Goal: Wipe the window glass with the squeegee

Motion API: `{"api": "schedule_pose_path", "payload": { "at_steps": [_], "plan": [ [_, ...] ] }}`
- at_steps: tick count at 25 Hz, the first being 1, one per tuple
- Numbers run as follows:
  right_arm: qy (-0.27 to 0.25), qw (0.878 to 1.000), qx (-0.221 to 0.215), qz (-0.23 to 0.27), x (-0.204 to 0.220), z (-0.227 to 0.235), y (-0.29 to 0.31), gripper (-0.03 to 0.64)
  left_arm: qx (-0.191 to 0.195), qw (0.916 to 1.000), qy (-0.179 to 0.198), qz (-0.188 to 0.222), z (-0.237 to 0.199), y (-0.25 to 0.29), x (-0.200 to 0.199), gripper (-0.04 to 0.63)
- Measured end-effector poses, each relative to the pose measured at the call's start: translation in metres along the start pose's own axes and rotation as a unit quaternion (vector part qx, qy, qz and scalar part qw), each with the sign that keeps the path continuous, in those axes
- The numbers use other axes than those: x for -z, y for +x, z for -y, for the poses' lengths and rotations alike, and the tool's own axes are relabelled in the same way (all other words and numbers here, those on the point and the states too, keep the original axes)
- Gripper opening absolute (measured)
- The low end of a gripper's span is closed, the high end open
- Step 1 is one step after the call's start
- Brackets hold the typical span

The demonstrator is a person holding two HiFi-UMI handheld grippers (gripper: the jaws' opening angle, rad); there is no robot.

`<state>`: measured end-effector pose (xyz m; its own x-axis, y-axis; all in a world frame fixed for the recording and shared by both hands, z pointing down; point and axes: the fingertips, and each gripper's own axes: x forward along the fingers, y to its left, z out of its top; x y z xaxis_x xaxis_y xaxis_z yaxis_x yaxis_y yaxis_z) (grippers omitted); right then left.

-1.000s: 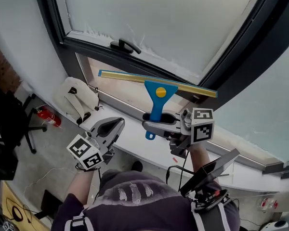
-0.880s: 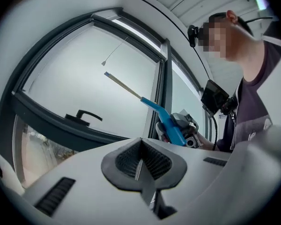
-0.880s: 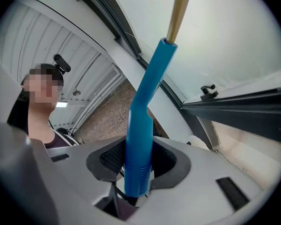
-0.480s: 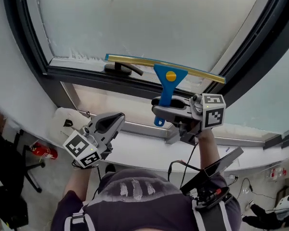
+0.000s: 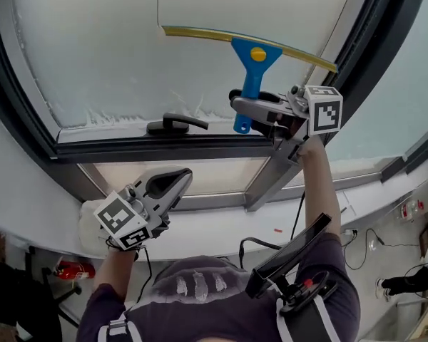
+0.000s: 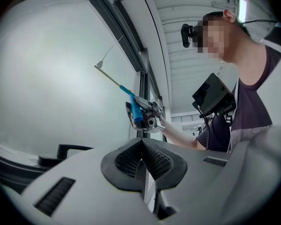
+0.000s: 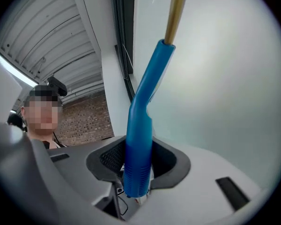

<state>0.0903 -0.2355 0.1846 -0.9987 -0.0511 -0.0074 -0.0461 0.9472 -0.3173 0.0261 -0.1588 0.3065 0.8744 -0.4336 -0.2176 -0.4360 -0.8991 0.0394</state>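
The squeegee (image 5: 251,57) has a blue handle and a long yellow blade (image 5: 200,34). Its blade lies high against the frosted window glass (image 5: 100,55) in the head view. My right gripper (image 5: 251,104) is shut on the squeegee's blue handle (image 7: 139,139), which stands between the jaws in the right gripper view. My left gripper (image 5: 172,182) hangs lower, below the window frame, shut and empty. In the left gripper view its jaws (image 6: 143,161) meet, and the squeegee (image 6: 131,102) shows farther off against the glass (image 6: 51,78).
A black window handle (image 5: 172,125) sits on the lower dark frame (image 5: 128,150). A dark upright frame post (image 5: 364,34) borders the pane on the right. A white sill (image 5: 221,226) runs below. A red fire extinguisher (image 5: 71,269) lies on the floor at the lower left.
My right gripper has lifted the squeegee from below the window frame up onto the glass. My left gripper has risen a little and stayed shut.
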Motion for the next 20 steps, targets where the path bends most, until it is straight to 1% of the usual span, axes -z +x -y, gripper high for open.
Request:
{"api": "schedule_pose_path", "payload": {
  "at_steps": [5,9,13,17,20],
  "plan": [
    [-0.029,0.999,0.014,0.02,-0.063,0.014,-0.017,0.126,0.021,0.9998,0.002,-0.001,0.013,0.019,0.003,0.008],
    [-0.049,0.999,0.017,-0.003,-0.099,0.019,-0.016,0.126,0.014,0.9999,0.004,0.005,0.012,0.03,-0.002,0.009],
    [-0.057,0.998,-0.008,-0.026,-0.125,0.014,-0.012,0.126,0.007,0.9998,0.019,0.009,0.012,0.04,-0.007,0.008],
    [-0.056,0.997,-0.024,-0.042,-0.147,0.017,-0.011,0.126,0.001,0.9998,0.017,0.014,0.011,0.047,-0.007,0.008],
    [-0.052,0.997,-0.042,-0.045,-0.155,0.023,-0.012,0.126,-0.002,0.9996,0.018,0.02,0.005,0.052,0.002,0.009]
  ]
}}
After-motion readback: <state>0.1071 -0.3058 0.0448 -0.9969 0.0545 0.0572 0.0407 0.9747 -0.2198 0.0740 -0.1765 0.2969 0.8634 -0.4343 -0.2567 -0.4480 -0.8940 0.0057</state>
